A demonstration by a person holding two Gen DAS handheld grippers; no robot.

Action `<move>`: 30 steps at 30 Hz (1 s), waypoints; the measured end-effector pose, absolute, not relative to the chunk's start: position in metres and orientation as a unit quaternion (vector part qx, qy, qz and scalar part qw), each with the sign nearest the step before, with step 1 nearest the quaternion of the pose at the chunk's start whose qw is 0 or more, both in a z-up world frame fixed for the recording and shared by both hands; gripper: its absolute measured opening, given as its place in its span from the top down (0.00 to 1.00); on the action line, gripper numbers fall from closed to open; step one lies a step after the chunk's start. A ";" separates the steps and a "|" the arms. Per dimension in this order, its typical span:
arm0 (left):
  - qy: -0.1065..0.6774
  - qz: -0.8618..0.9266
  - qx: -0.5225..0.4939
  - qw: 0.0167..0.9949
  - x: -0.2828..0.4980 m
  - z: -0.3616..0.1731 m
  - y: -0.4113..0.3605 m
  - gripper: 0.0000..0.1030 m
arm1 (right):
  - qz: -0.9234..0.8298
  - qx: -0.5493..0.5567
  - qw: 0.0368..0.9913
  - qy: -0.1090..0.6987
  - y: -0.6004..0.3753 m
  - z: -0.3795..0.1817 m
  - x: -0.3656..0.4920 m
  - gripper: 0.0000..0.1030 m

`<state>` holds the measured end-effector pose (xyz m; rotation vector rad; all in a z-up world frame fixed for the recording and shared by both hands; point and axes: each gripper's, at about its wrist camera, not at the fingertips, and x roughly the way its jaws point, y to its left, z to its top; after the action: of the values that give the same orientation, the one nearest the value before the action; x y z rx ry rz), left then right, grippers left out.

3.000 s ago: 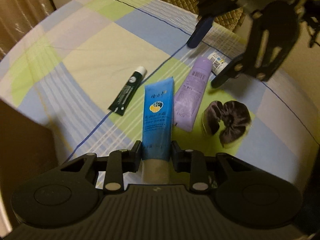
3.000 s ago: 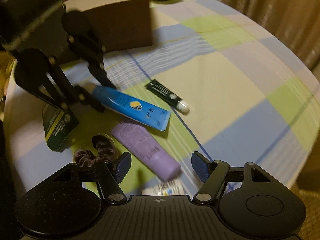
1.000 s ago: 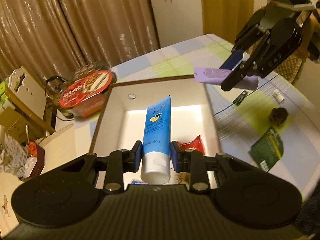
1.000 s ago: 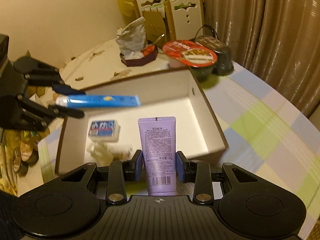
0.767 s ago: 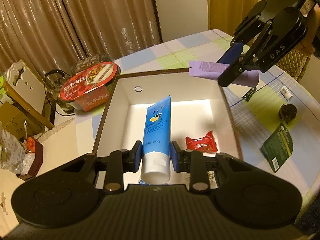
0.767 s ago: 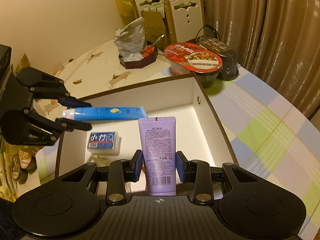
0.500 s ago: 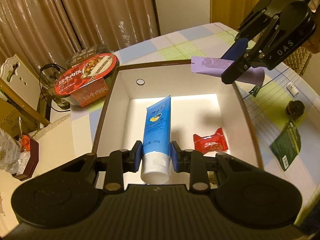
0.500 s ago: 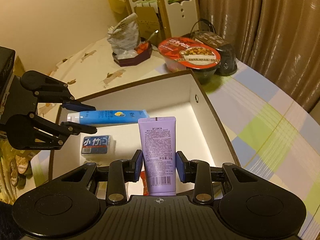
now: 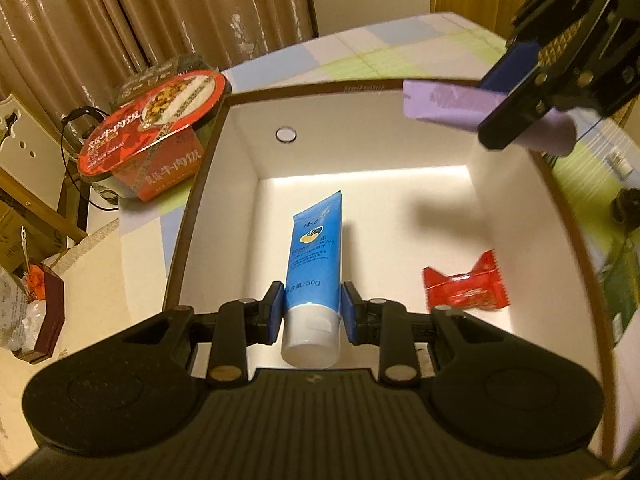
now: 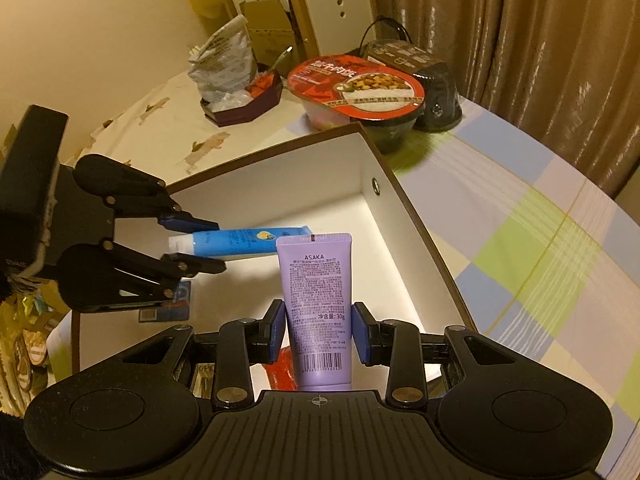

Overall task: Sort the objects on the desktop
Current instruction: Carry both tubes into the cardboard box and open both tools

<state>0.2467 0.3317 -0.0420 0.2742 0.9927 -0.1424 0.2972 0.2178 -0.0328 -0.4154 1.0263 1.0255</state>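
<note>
My left gripper (image 9: 312, 310) is shut on a blue tube (image 9: 314, 256), held cap-end toward the camera over the inside of a white box with a brown rim (image 9: 360, 87). My right gripper (image 10: 318, 330) is shut on a purple tube (image 10: 318, 292) over the same box (image 10: 416, 216), near its right wall. From the right wrist view the left gripper (image 10: 208, 246) holds the blue tube (image 10: 248, 242) level above the box floor. In the left wrist view the right gripper (image 9: 516, 92) and purple tube (image 9: 452, 106) hang over the box's far right corner.
A red candy wrapper (image 9: 466, 288) lies on the box floor, and a blue-labelled packet (image 10: 176, 300) sits under the left gripper. A red-lidded meal bowl (image 10: 356, 88) and a dark container (image 10: 432, 84) stand behind the box. A green packet (image 9: 618, 276) and dark scrunchie (image 9: 628, 208) lie on the checked cloth.
Both grippers picked their tubes off the checked cloth, carried them to the box and have now lowered further into it. The box fills more of each view.
</note>
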 end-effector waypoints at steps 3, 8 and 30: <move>0.484 -0.068 0.135 0.862 0.250 -0.051 0.332 0.75 | 0.461 -0.188 0.729 0.470 0.222 -0.037 0.300 0.67; 0.484 -0.072 0.142 0.860 0.245 -0.053 0.336 0.68 | 0.457 -0.190 0.726 0.478 0.229 -0.043 0.303 0.67; 0.472 -0.069 0.125 0.870 0.215 -0.022 0.355 0.62 | 0.422 -0.259 0.709 0.502 0.251 -0.094 0.316 0.67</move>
<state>0.2146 0.3548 -0.0225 0.2616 0.9872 -0.1448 0.3163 0.2508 -0.0944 -0.5741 1.1137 0.9376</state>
